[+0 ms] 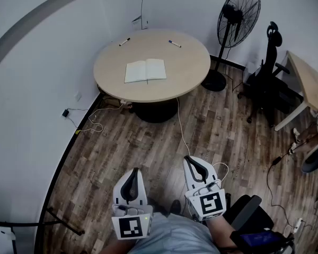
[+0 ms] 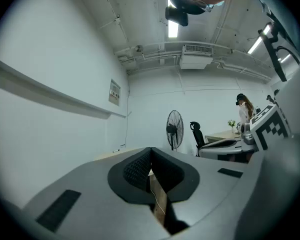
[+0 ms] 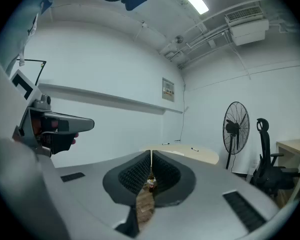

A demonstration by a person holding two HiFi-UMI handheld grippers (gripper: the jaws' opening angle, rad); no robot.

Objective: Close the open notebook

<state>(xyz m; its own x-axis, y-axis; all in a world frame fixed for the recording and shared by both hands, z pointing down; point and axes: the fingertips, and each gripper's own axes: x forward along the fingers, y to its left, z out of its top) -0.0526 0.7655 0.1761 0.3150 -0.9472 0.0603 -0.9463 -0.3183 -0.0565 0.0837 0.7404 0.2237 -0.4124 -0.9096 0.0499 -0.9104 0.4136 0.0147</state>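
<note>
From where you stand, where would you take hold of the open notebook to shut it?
The notebook lies flat and open on the table, with its spine running away from me. I'd probably pinch the outer edge of the right page, coming in from the right, and swing it over the spine.

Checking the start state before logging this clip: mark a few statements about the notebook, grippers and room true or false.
1. The notebook lies open on the round table. True.
2. The left gripper grips the notebook. False: its jaws are shut on nothing, far from the table.
3. The right gripper is open. False: its jaws are together, empty.
4. Two pens lie on the table beyond the notebook. True.
5. The standing fan is left of the table. False: it stands to its right in the head view.
</note>
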